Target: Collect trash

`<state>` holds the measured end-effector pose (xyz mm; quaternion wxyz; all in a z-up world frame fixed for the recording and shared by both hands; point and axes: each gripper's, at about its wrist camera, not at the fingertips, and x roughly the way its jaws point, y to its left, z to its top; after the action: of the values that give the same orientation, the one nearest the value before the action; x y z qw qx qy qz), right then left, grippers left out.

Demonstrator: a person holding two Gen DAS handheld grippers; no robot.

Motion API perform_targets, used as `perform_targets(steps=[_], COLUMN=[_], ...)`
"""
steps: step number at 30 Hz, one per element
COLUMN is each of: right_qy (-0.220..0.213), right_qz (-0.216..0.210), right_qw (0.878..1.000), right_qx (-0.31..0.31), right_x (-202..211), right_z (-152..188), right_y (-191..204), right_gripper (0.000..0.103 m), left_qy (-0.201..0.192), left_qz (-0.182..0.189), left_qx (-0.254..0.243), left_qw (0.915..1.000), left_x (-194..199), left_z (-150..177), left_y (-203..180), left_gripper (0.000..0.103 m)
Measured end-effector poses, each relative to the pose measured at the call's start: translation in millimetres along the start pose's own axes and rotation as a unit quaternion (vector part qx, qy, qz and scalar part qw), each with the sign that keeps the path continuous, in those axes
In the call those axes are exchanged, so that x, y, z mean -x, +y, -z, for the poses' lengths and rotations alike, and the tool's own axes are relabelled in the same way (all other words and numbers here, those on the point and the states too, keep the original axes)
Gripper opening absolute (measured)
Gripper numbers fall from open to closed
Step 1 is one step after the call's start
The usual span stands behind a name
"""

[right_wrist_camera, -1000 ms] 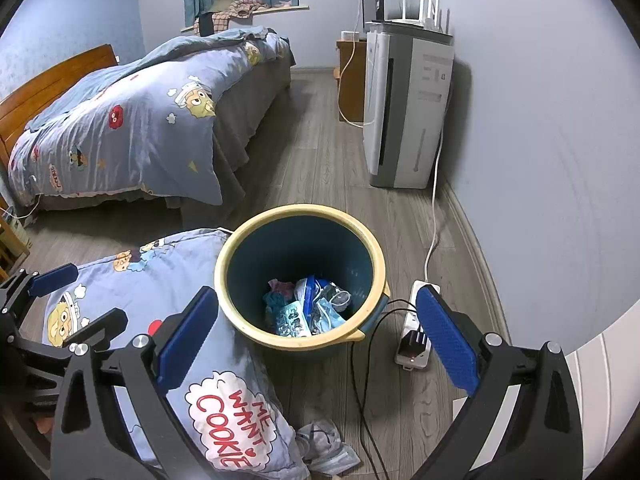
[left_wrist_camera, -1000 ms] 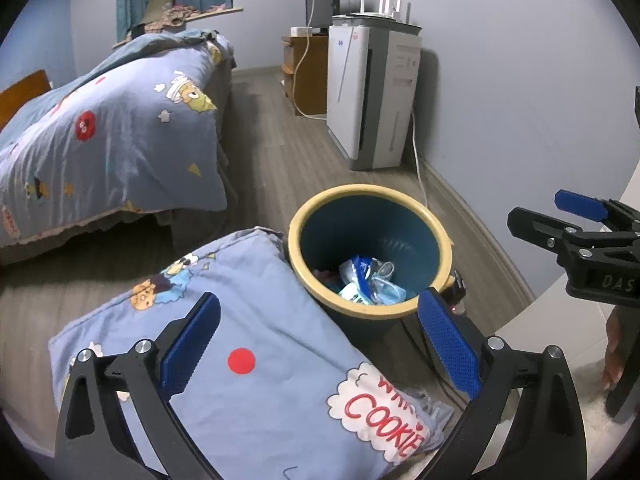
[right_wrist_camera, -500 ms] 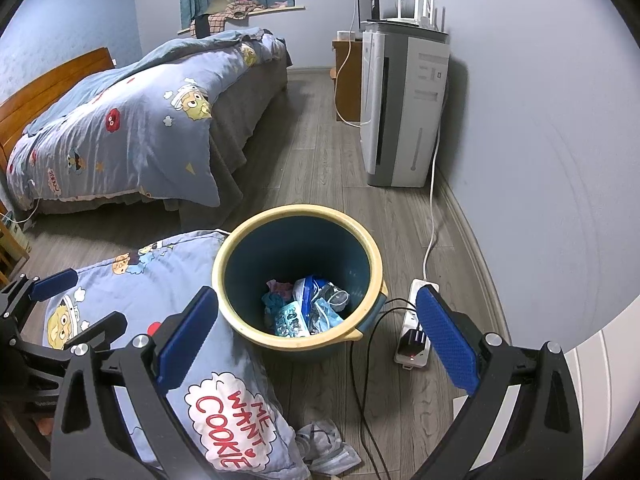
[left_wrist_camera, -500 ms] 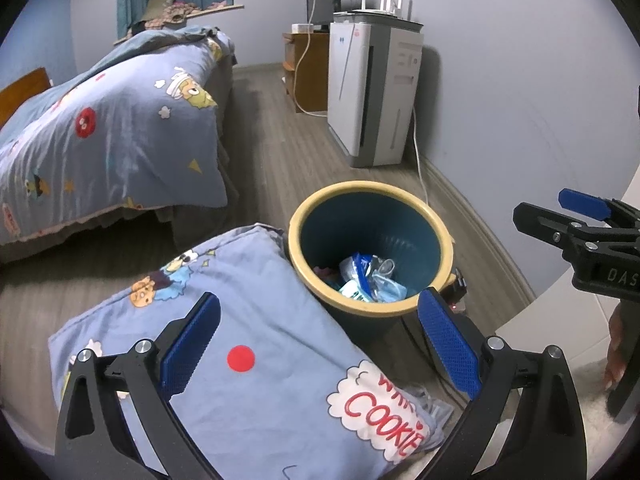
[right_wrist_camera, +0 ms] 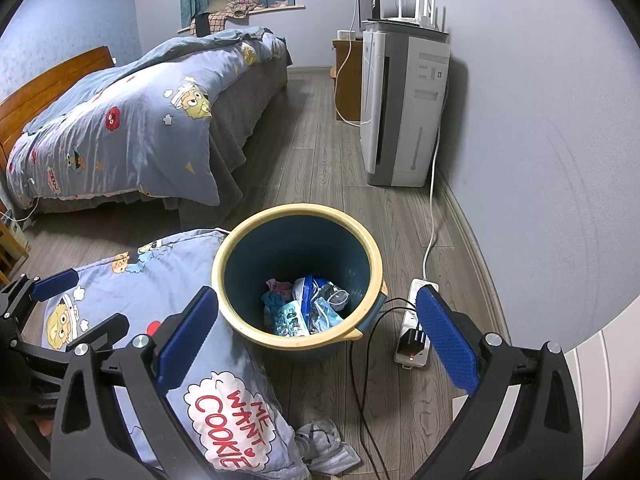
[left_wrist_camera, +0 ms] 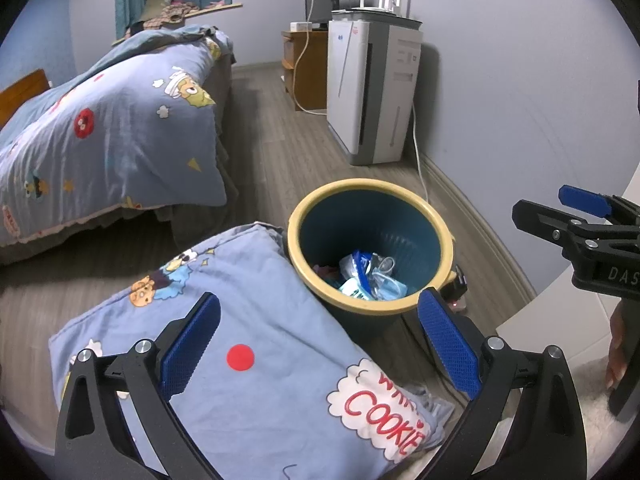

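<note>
Both grippers hover empty: left gripper point(left_wrist_camera: 320, 344) spread wide, right gripper point(right_wrist_camera: 318, 340) likewise released, the trash bin point(right_wrist_camera: 240, 320) just ahead between its fingers, wrappers point(right_wrist_camera: 304, 312) inside.

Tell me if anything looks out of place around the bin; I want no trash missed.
Yes: a crumpled grey scrap lies on the floor beside the pillow, outside the trash bin that already holds wrappers. The pillow itself is on the floor against the bin, off the bed.
</note>
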<state>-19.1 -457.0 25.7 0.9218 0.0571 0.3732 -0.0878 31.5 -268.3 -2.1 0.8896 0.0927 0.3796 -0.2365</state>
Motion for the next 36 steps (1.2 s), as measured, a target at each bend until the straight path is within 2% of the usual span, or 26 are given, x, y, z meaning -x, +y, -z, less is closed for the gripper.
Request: perform_targets(steps=[36], right_qy=[0.003], right_qz=[0.000], right_qw=[1.000], right_qx=[0.001], right_x=[-0.9], right_z=[-0.2], right_y=[-1.0], right_gripper=[0.097], left_qy=[0.004], left_qz=[0.000], left_qx=[-0.003], left_qw=[1.0000], left_x=[-1.6], left_z=[3.4], left_y=[0.7], left_gripper=[0.098])
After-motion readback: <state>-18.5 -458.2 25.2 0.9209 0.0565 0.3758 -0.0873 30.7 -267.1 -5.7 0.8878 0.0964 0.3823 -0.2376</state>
